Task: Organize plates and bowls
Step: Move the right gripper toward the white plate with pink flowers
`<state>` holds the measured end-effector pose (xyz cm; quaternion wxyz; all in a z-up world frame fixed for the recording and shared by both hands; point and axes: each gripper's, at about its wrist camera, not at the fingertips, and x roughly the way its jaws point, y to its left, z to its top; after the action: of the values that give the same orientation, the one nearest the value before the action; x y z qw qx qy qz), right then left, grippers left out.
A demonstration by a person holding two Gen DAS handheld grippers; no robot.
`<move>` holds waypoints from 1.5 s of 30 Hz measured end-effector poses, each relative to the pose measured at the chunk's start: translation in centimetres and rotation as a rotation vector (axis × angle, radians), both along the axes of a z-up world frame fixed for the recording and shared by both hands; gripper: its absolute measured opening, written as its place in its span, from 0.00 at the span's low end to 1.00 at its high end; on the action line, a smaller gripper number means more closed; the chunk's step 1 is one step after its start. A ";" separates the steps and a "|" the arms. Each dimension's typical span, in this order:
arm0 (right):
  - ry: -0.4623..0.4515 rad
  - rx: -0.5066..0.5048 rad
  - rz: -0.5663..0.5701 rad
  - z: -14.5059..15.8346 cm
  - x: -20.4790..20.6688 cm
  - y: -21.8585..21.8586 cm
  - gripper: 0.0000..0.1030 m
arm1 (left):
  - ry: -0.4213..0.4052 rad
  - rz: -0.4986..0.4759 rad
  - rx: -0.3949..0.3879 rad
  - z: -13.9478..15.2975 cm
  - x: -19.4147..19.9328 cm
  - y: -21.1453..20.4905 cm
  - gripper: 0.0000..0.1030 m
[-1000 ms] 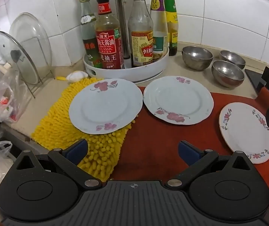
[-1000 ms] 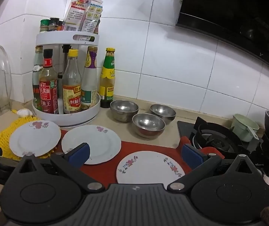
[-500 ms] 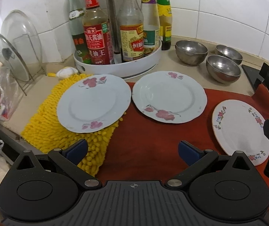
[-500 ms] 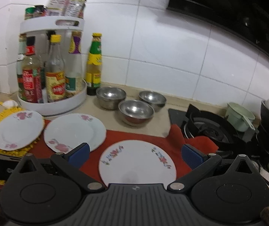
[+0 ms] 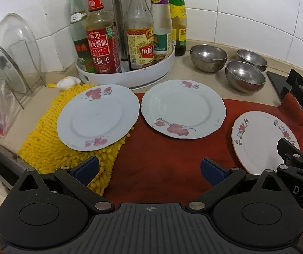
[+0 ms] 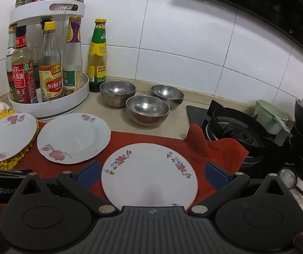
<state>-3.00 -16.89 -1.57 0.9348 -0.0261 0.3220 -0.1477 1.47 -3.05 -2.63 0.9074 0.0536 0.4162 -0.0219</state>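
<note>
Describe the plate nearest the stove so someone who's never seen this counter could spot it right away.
Find the gas stove, then the red cloth spread beside it. The plate lies on that cloth's stove end. Unlike the two plates with large pink blooms, it has small multicoloured flower sprigs and a thin orange rim.

glossy plates (image 5: 183,110), shiny metal bowls (image 5: 245,76), seemingly cloth red mat (image 5: 162,158).

Three plates lie flat in a row. The plate with small flowers (image 6: 149,173) sits on the red cloth (image 6: 162,139), right between the fingers of the right gripper (image 6: 151,174). Two white plates with pink flowers lie to its left: the middle plate (image 6: 74,137) on the cloth, the far plate (image 6: 7,136) on a yellow mat (image 5: 49,148). Three shiny metal bowls (image 6: 147,110) stand upright, close together, behind the plates.
</note>
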 end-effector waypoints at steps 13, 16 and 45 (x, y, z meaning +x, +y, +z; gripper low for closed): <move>0.009 0.002 -0.003 0.0 0.3 0.5 0.97 | 0.003 0.002 -0.001 -0.1 0.2 0.4 0.98; 0.011 0.000 -0.002 0.0 0.5 0.7 0.97 | 0.003 0.003 -0.001 -0.1 0.2 0.6 0.98; 0.062 -0.036 0.008 -0.3 1.1 1.7 0.97 | 0.076 -0.008 0.002 -1.3 0.7 1.3 0.98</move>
<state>-1.91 -15.21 -1.92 0.9242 -0.0489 0.3482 -0.1488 2.14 -1.70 -3.90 0.8908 0.0553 0.4501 -0.0269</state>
